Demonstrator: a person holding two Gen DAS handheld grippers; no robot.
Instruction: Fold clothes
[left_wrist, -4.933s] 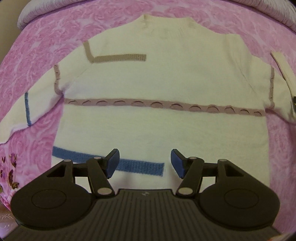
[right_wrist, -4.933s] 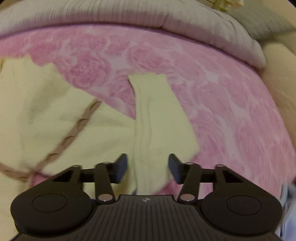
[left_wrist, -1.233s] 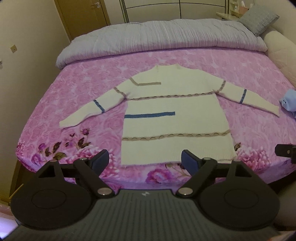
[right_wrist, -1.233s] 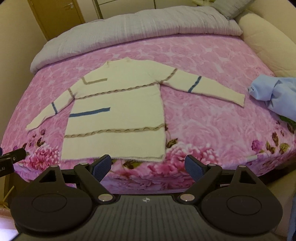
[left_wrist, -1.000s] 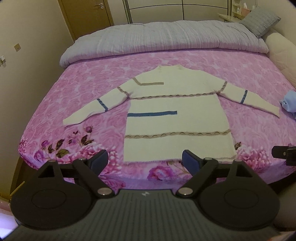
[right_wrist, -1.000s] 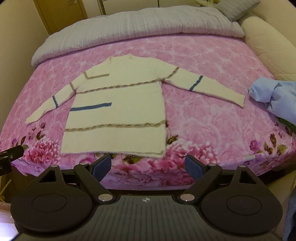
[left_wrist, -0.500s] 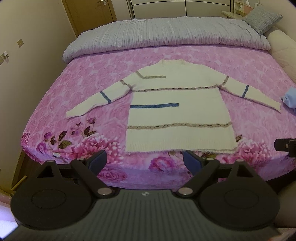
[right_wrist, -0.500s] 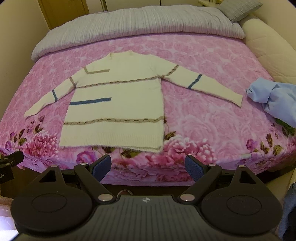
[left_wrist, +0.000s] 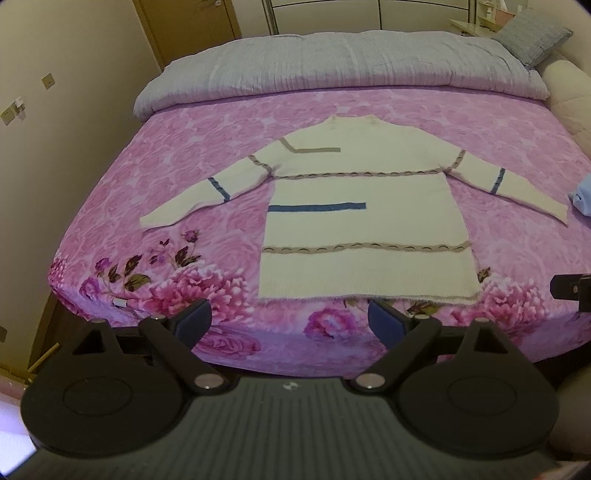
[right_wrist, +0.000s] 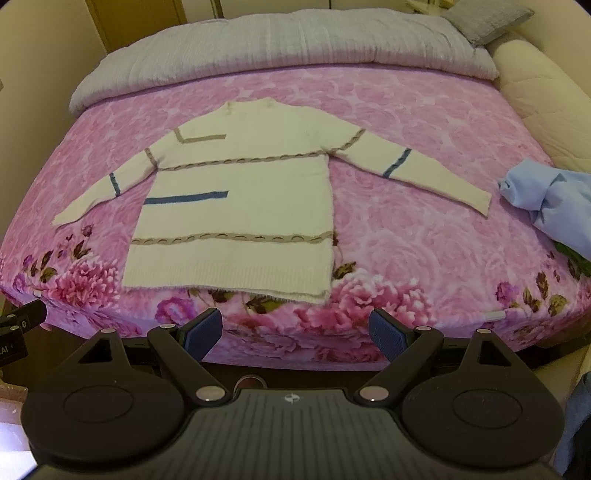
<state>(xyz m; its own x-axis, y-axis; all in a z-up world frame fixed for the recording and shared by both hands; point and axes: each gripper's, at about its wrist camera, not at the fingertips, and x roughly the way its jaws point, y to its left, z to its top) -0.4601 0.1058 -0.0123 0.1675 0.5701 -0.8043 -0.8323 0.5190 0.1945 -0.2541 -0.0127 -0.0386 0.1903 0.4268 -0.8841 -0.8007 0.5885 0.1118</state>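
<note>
Centrally, a cream knitted sweater (left_wrist: 365, 218) with tan cable bands lies flat, sleeves spread, on the pink rose-print bed (right_wrist: 424, 251). Left claw (left_wrist: 290, 319) and right claw (right_wrist: 295, 328), lower frame, gape wide, empty.

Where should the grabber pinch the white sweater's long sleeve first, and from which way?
Probably the cuff of the sleeve nearest the blue clothes, coming down from above. The sweater lies flat with that sleeve stretched outward, so its free end lifts easily and folds across the body. The right gripper is open, holding nothing.
</note>
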